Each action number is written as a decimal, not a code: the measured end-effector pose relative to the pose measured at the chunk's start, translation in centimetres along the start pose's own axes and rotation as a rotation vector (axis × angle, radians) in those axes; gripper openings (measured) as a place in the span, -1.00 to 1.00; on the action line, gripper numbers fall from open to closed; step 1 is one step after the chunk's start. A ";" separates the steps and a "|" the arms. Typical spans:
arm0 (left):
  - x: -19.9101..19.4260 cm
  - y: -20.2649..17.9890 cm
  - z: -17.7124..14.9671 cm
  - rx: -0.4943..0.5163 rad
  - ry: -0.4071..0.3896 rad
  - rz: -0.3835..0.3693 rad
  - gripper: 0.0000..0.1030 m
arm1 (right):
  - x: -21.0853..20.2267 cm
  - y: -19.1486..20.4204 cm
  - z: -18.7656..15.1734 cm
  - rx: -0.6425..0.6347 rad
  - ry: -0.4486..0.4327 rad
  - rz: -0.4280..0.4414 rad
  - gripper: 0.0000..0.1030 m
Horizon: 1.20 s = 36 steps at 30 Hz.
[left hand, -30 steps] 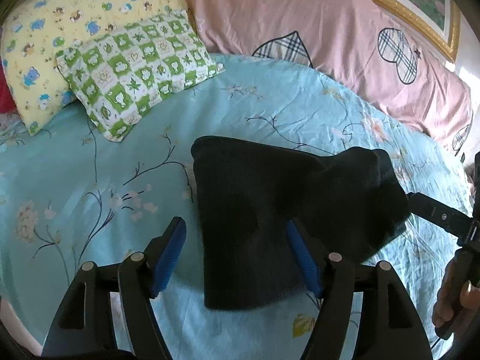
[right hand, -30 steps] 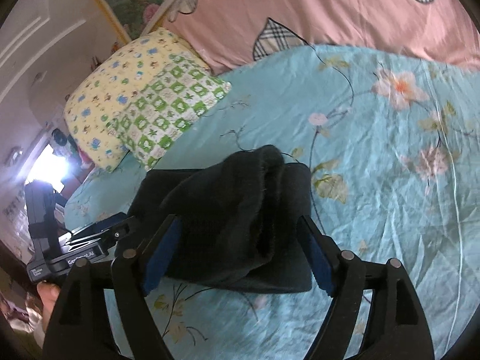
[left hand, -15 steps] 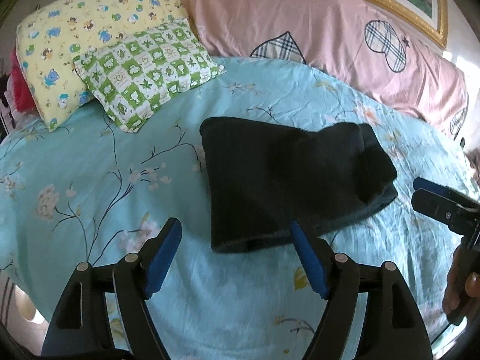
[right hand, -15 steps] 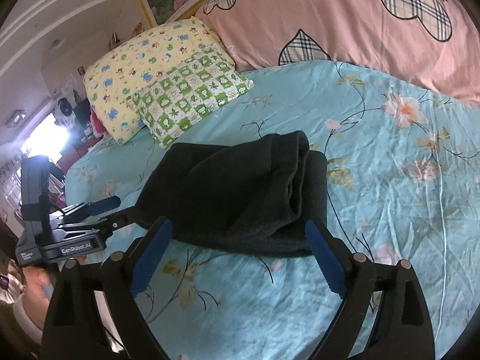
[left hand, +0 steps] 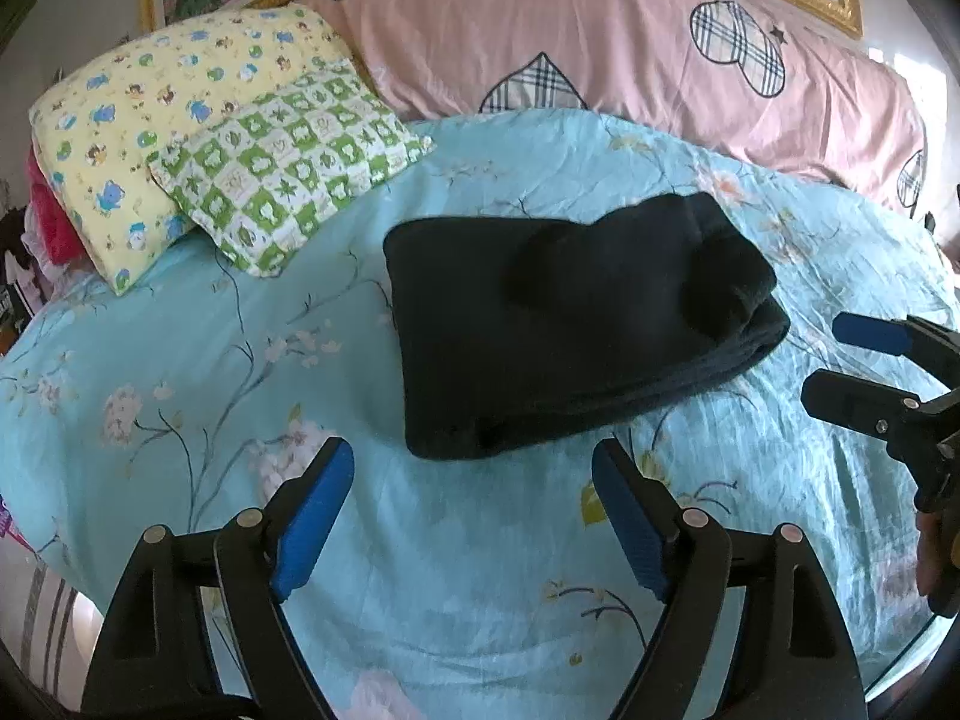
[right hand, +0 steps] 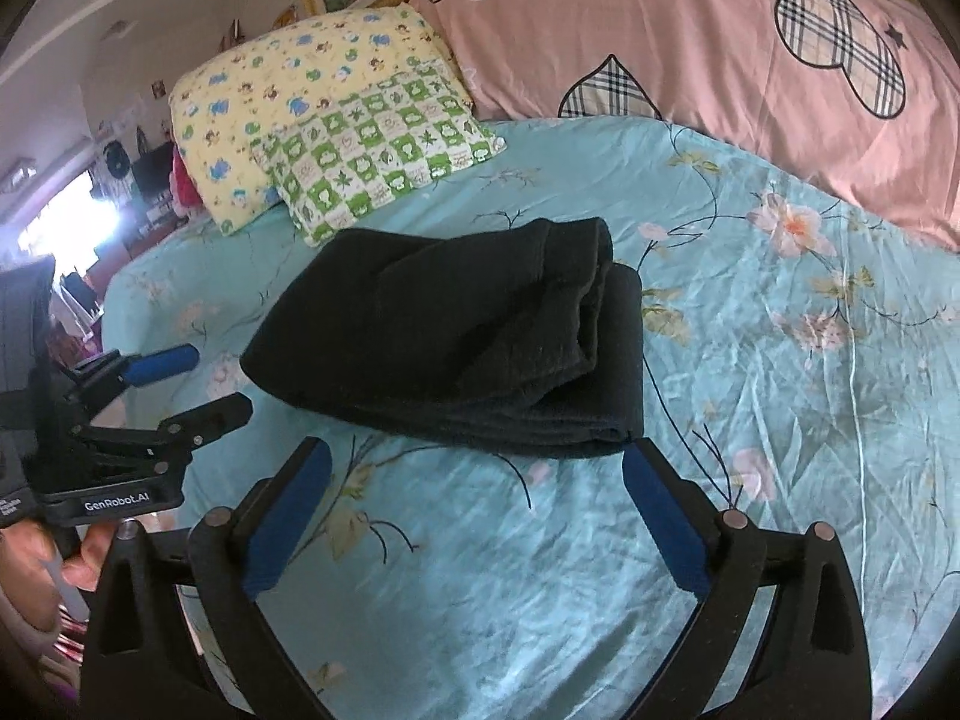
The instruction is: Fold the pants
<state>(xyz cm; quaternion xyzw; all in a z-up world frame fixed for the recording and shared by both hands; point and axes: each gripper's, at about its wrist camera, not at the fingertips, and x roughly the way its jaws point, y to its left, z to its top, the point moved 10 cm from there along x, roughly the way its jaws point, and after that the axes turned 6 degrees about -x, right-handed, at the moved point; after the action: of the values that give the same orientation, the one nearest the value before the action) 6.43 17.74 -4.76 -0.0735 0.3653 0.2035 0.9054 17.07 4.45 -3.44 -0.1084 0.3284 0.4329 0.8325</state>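
The black pants (left hand: 576, 324) lie folded in a thick bundle at the centre of the frame on the floral sheet (left hand: 180, 372). The left gripper (left hand: 474, 480) hangs just below them, fingers spread wide, touching nothing. The right gripper (right hand: 477, 471) does likewise, parted and empty. Checked pillow (left hand: 288, 162) sits upper left.

Home bedroom: bed with floral blue sheet (left hand: 180, 360), patterned pillows (left hand: 180, 120), pink quilt (right hand: 720, 60).
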 end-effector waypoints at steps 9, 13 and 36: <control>-0.3 0.4 -0.2 -0.004 -0.012 0.032 0.61 | 0.1 0.9 0.0 -0.065 -0.002 -0.038 0.90; -0.3 0.8 -0.4 -0.016 -0.013 0.034 0.61 | 0.2 1.3 0.0 -0.080 -0.006 -0.031 0.90; 0.9 1.3 -0.6 -0.033 -0.008 0.034 0.62 | 0.8 2.4 0.2 -0.082 -0.017 -0.012 0.90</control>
<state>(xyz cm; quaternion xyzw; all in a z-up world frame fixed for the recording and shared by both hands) 6.06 19.05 -5.81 -0.0815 0.3594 0.2254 0.9019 15.55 6.49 -3.54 -0.1405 0.3030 0.4420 0.8325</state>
